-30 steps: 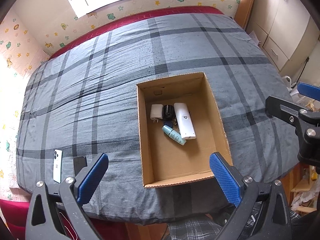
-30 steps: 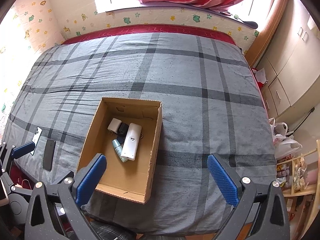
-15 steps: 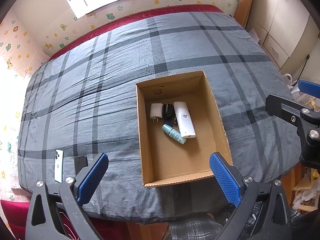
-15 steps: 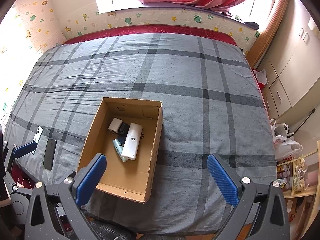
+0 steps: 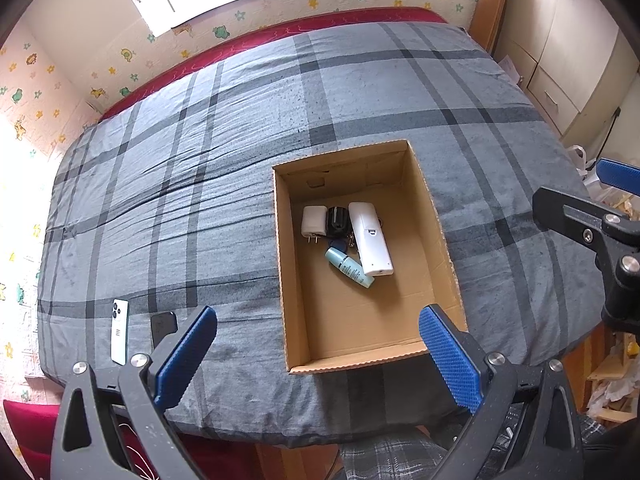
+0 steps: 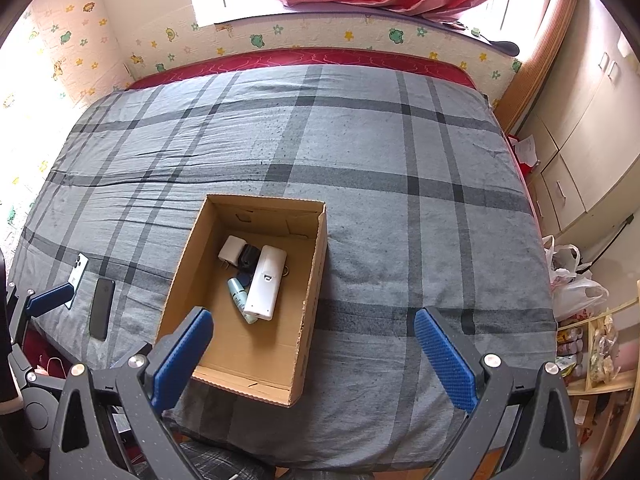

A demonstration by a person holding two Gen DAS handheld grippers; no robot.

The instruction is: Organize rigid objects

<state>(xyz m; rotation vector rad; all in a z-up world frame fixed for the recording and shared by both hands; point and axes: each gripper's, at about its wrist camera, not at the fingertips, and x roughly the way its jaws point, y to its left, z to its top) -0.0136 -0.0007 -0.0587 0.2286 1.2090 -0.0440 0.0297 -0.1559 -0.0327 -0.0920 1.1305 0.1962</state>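
While both sets of blue-padded fingers stay spread wide and empty, almost nothing has changed over the last second: left gripper (image 5: 318, 354) has only drifted a touch, view sliding slightly, right gripper (image 6: 312, 354) basically static. Both hover off the near edge of the grey plaid bed (image 5: 224, 168), nothing touched.

Open brown cardboard box (image 5: 424, 184) sits on the bed between the two grippers' lines of sight. Already inside, clustered: white wall charger (image 5: 313, 219), black charger block (image 5: 337, 218), white remote-style handset (image 5: 370, 238), teal tube (image 5: 349, 267), keys with blue fob (image 5: 339, 245).

Still outside, near the bed's left edge: white smartphone (image 5: 119, 332) and black smartphone (image 6: 101, 308), lying side by side, apart from the box.

Read: pause between picks. Two phones left; left gripper is closest, likely next reach. Flat, thin, on soft bedding, so an edge grip will be fiddly.
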